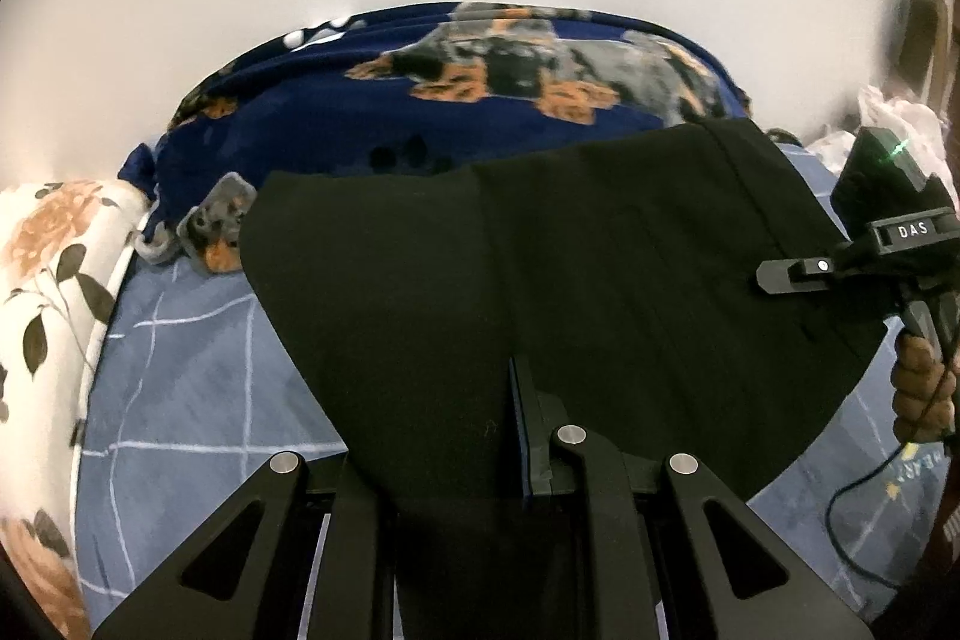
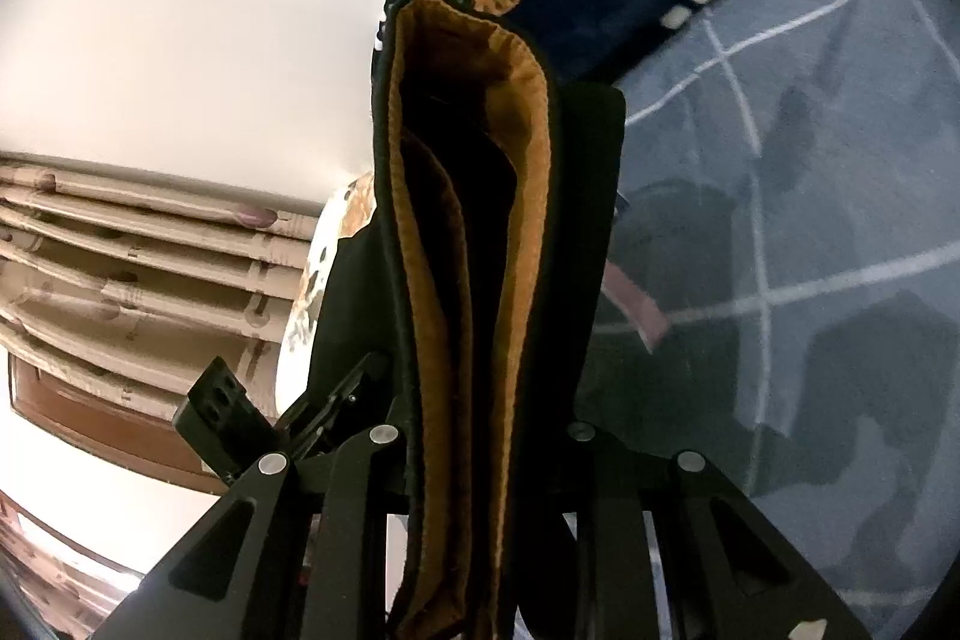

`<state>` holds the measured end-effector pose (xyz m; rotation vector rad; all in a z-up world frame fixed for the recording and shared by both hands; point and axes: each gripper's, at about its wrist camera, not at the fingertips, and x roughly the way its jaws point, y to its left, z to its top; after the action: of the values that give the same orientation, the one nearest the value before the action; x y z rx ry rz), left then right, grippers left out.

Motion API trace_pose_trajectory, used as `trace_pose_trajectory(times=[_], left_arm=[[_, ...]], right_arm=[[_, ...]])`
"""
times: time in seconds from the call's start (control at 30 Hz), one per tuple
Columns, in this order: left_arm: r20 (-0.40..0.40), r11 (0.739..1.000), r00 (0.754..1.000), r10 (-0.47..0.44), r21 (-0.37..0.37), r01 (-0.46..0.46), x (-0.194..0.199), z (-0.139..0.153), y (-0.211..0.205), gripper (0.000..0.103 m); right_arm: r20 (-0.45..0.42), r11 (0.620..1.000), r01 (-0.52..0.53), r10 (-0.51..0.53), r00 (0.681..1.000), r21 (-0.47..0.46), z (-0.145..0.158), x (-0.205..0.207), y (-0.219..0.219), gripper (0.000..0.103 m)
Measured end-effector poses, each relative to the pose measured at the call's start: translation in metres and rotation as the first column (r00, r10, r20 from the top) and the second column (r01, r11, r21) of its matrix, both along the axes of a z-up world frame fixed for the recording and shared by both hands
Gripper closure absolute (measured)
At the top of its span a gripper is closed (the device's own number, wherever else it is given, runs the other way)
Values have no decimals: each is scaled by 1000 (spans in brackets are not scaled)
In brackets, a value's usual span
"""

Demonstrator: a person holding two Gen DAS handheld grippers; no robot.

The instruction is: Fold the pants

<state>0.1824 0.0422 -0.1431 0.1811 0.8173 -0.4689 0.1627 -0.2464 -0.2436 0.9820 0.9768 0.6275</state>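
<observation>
pants (image 1: pixel 540 250) black, tan-lined, stretched over bed; left claw (image 1: pixel 456 466) and right claw (image 1: pixel 780 274) both pinching fabric.

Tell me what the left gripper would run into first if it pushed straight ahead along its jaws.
The left gripper is already shut on the black pants, so that cloth fills its path. Beyond the cloth, probably the navy dog-print blanket on the bed; depth is unclear.

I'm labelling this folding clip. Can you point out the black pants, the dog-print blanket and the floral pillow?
black pants (image 1: pixel 600 250), left wrist view, on the flat black fabric.
dog-print blanket (image 1: pixel 360 118), left wrist view, on its navy ground.
floral pillow (image 1: pixel 54 268), left wrist view, on its leaf-printed cover.
</observation>
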Motion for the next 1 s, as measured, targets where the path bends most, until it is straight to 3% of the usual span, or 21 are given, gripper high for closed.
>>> trace_pose_trajectory(times=[0.4, 0.67, 1.0], left_arm=[[-15, 999, 999, 48, 16, -48, 57, -29, 15, 87], [-36, 998, 998, 51, 31, -50, 65, -54, 16, 87], [-15, 997, 997, 79, 22, -78, 65, -69, 18, 81]], right_arm=[[-8, 1000, -5, 5, 1000, -12, -18, 55, 20, 83], [-41, 1000, -5, 4, 999, -18, -39, 64, 22, 83], [-54, 998, 2, -5, 999, -68, -41, 66, 22, 83]])
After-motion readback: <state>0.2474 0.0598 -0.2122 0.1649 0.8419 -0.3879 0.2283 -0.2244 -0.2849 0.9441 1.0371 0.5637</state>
